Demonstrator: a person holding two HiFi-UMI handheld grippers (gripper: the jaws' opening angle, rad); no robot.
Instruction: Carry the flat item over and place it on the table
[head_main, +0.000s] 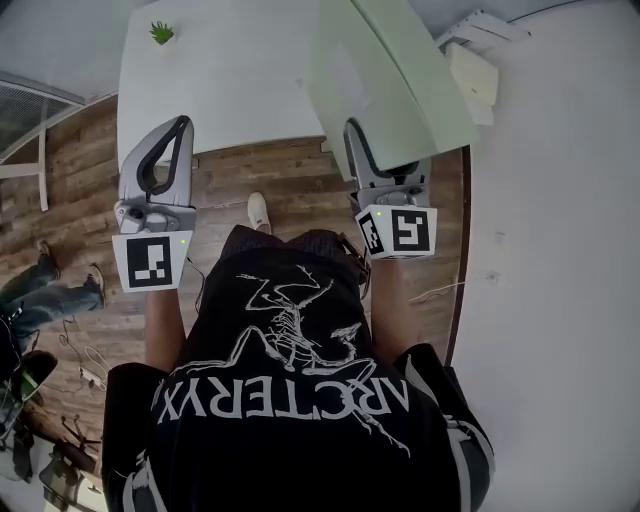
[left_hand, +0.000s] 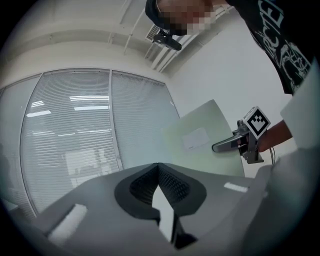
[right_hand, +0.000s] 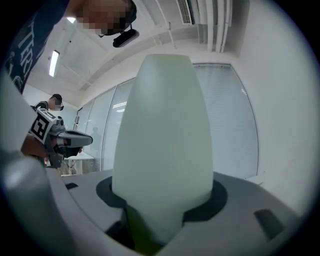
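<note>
Board (head_main: 400, 80) edge clamped by right tongs (head_main: 366, 140).

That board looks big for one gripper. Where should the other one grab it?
Probably the board's long left edge, coming from the left. It's thin enough to straddle, and that edge faces the free left gripper, apart from the right gripper at its near end.

Head cam steeply down; gripper cams tilt up, share ceiling (left_hand: 125, 30).
</note>
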